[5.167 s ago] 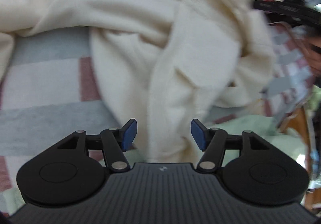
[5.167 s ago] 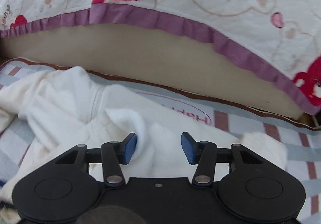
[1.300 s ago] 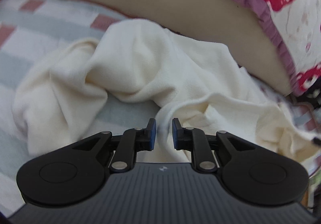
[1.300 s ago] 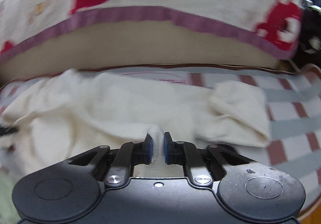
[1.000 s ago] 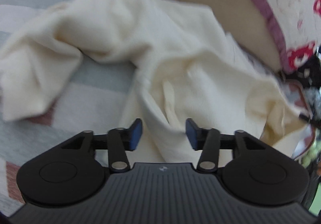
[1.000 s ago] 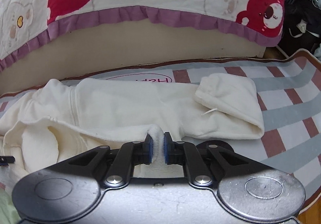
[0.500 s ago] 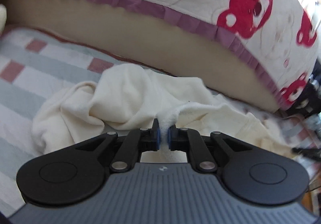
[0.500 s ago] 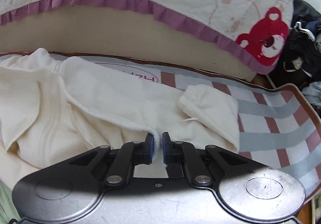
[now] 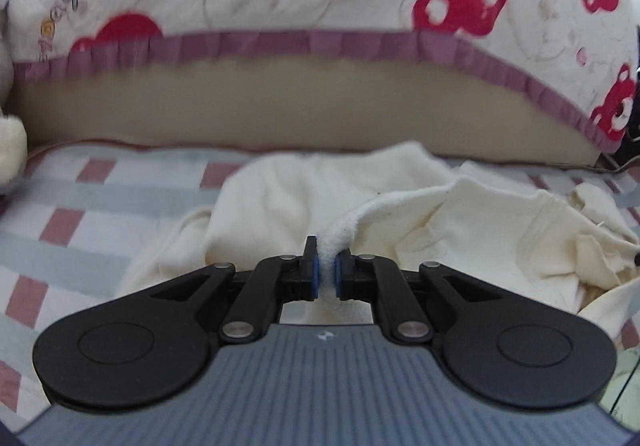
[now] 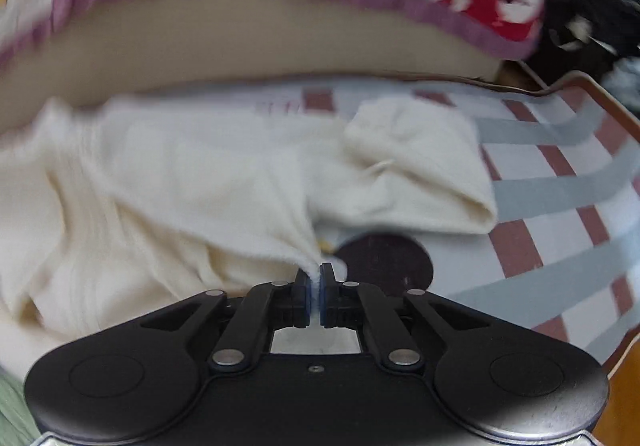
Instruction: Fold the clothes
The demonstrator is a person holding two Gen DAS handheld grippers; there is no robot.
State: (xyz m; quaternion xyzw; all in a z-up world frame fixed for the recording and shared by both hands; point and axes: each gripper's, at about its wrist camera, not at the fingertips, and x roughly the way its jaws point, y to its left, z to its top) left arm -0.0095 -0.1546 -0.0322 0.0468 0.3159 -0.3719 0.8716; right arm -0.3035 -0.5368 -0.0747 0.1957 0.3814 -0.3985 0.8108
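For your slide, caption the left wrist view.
Left gripper shut on the cream garment's fleecy edge above a striped mat.

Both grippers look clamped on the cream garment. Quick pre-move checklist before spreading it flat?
1. Left gripper shut on the garment edge: ok, cloth sits between the fingers.
2. Right gripper shut on the garment: ok, a thin pinch of cloth at the tips.
3. Garment flat: not ok, bunched and creased in both views.
4. Sleeve laid out: not ok, doubled over itself.
5. Free mat to spread on: ok, bare stripes left of the garment.
6. Clearance from the bed side: cannot tell, it looks close behind the garment.
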